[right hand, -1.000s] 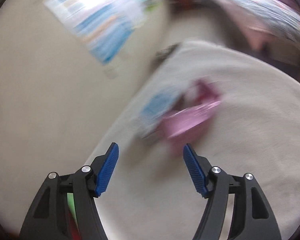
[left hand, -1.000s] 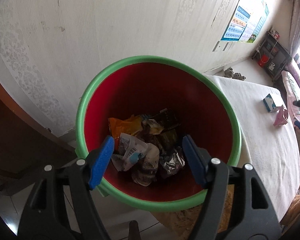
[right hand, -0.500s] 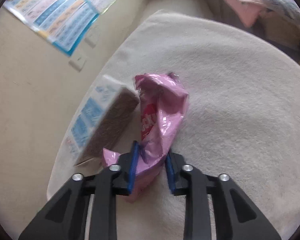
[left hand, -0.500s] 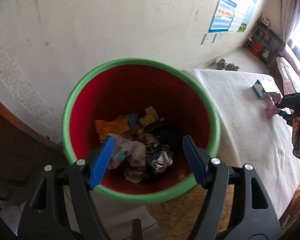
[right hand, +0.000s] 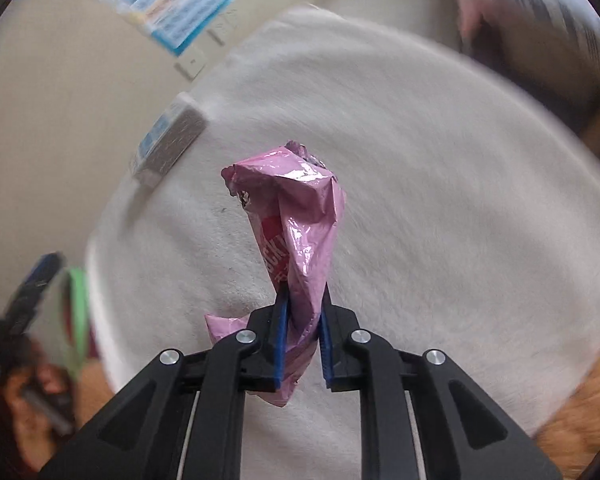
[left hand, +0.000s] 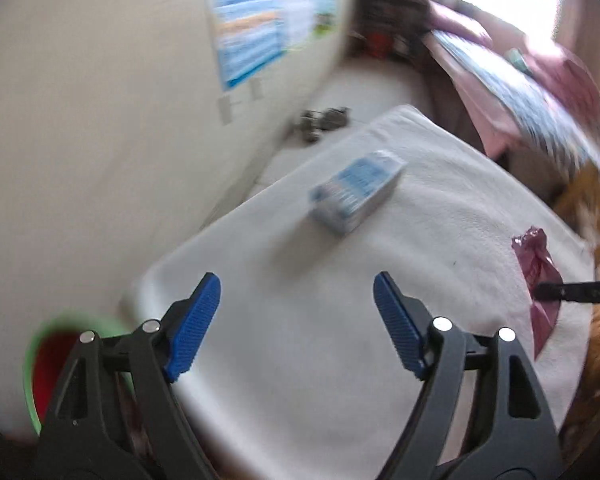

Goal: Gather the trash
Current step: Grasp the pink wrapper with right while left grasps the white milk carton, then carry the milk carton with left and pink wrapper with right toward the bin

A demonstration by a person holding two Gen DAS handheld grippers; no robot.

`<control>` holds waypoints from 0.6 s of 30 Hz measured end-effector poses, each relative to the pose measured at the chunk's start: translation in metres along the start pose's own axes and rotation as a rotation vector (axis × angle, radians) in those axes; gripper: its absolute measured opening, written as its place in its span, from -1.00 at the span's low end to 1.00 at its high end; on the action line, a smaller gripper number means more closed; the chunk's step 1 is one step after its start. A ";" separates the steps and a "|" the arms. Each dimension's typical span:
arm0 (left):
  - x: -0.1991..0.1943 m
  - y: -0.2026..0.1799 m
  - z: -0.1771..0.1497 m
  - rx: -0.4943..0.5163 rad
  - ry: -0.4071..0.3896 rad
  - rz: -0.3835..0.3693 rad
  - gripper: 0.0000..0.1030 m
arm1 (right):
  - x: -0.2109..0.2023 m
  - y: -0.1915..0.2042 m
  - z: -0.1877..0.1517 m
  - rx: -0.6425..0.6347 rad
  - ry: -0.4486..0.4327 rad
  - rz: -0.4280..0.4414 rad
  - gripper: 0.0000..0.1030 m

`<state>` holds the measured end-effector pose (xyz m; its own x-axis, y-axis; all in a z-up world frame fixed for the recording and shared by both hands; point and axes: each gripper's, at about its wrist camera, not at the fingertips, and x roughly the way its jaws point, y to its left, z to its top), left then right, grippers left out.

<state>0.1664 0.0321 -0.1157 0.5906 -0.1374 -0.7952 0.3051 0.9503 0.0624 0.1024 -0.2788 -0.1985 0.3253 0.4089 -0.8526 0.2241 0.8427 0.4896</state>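
One pink wrapper (right hand: 296,236) is in play: thin, glossy crinkled plastic with a red patch of lettering, twisted into a cone that rises through the middle of the right wrist view above a white cloth-covered surface (right hand: 440,208). The right gripper (right hand: 302,344) has its two blue ribbed pads (right hand: 281,344) pinched tight on the wrapper's lower end, and a crumpled tail sticks out below and to the left of them. In the left wrist view the same wrapper (left hand: 538,276) appears at the right edge, gripped by a dark finger coming in from the right.

One small rectangular box (left hand: 356,196), blue and white and blurred, lies on the cloth in the upper middle of the left wrist view, well apart from the wrapper; it also shows at the upper left of the right wrist view.

One round bin (left hand: 34,364), green-rimmed and red inside, sits at the lower left of the left wrist view beside the cloth's edge.

The left gripper (left hand: 296,324) has its jaws opening, spread wide with nothing between them, only the fuzzy cloth beyond.
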 end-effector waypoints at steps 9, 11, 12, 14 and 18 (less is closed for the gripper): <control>0.105 -0.052 0.079 0.231 0.159 0.015 0.50 | -0.005 0.020 0.010 -0.057 -0.035 0.056 -0.69; 0.125 -0.059 0.085 0.271 0.207 0.011 0.50 | -0.005 0.021 0.013 -0.039 -0.030 0.096 -0.69; 0.130 -0.063 0.087 0.286 0.222 0.008 0.50 | -0.005 0.021 0.014 -0.029 -0.029 0.111 -0.69; 0.145 -0.070 0.092 0.313 0.259 0.009 0.50 | -0.006 0.019 0.015 -0.007 -0.029 0.138 -0.68; 0.157 -0.075 0.096 0.284 0.278 0.049 0.35 | -0.012 0.012 0.016 0.018 -0.037 0.147 -0.68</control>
<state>0.3083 -0.0875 -0.1874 0.3971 0.0240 -0.9175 0.4986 0.8336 0.2377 0.1160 -0.2789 -0.1795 0.3898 0.5141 -0.7640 0.1877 0.7679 0.6124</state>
